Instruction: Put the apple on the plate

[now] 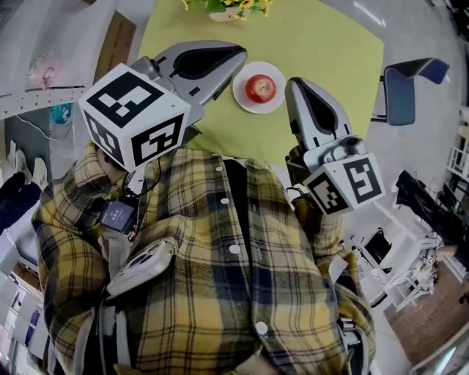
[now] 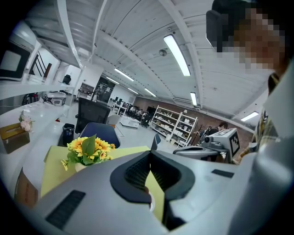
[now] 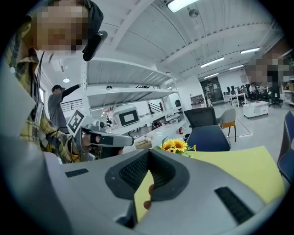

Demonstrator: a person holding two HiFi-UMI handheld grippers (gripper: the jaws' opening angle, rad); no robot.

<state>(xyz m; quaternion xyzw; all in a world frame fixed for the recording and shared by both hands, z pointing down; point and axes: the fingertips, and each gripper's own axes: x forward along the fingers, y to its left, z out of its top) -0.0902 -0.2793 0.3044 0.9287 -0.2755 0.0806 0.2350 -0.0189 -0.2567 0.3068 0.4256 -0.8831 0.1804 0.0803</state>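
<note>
The table [image 1: 322,44] fills the top of the head view under a yellow-green cloth. Below it, filling the lower frame, is the person's yellow-and-dark plaid shirt [image 1: 198,278]. A blue chair [image 1: 407,88] stands off the table's right edge.

Both grippers are held up close to the chest, at the table's near edge, and point toward it. The left gripper [image 1: 233,64] has its big marker cube [image 1: 132,117] nearest the camera. Its tips lie just left of the plate [image 1: 242,99] and apart from it. In its own view the left gripper [image 2: 150,153] is clenched – the jaw tips meet, with only cloth showing through the gap behind them and nothing gripped.

The right gripper [image 1: 295,86], with a smaller-looking cube [image 1: 346,183], sits just right of the plate and also does not touch it. Its own view shows the right gripper [image 3: 148,153] clenched the same way, tips together and empty. A reddish sliver shows through the gap behind the tips, too small to name for sure.

The white plate lies on the cloth between the two sets of jaws. A pot of yellow flowers [image 1: 227,7] stands at the far edge of the table.

The apple [image 1: 260,88] – red, stem up – rests in the middle of the plate.
</note>
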